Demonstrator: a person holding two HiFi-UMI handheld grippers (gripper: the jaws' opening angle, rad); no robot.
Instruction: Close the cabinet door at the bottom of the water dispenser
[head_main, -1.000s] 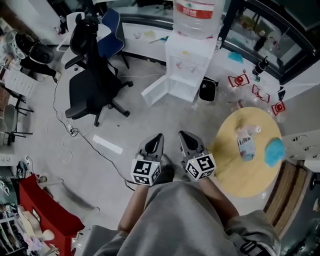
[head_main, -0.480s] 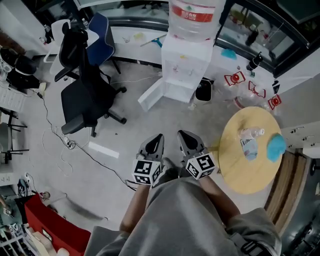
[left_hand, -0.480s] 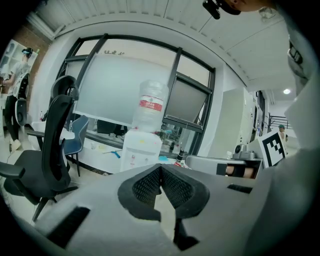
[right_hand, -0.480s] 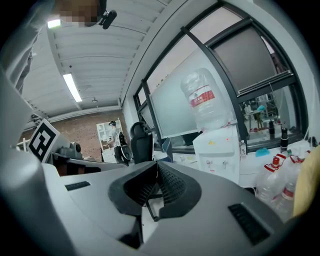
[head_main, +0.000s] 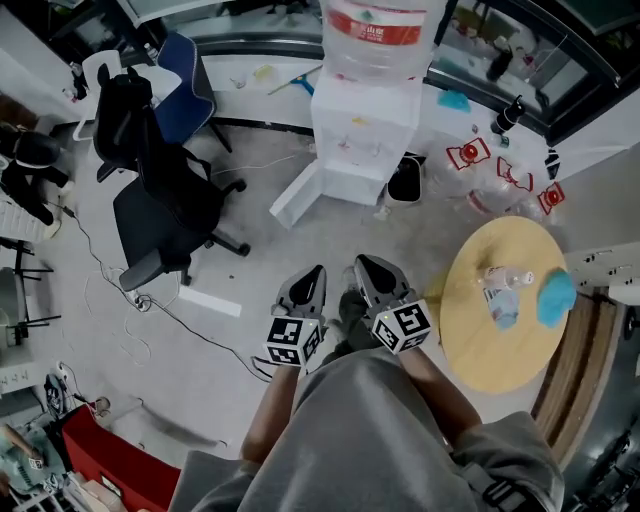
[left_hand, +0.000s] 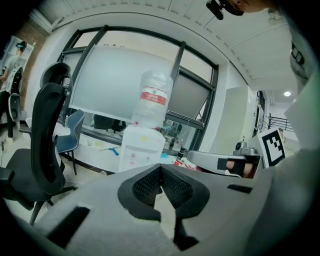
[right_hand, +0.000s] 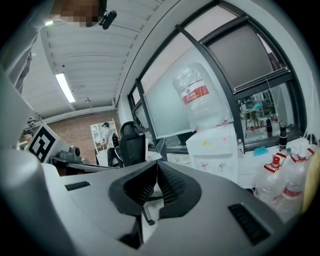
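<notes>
Fingers (head_main: 308, 288) of the left gripper (head_main: 316, 272) are pressed together with nothing between them. Those of the right gripper (head_main: 362, 264) also meet at their tips and hold nothing. In the head view both grippers sit side by side, pointing toward the water dispenser (head_main: 362, 140) and well short of it, with bare floor between. The dispenser is white, with a large clear bottle (head_main: 372, 35) seated on top. At its base the cabinet door (head_main: 295, 195) stands swung wide open, angling out from the dispenser's lower left corner toward the grippers' side. No finger touches it, and it lies nearer the left gripper's line than the right's. A black bin (head_main: 405, 180) stands just beside the dispenser on its right. A black office chair (head_main: 160, 200) is to the dispenser's left, beyond the open door. A round wooden table (head_main: 500, 300) is to the dispenser's lower right, near the right gripper. Both gripper views show the dispenser straight ahead above the closed tips.
</notes>
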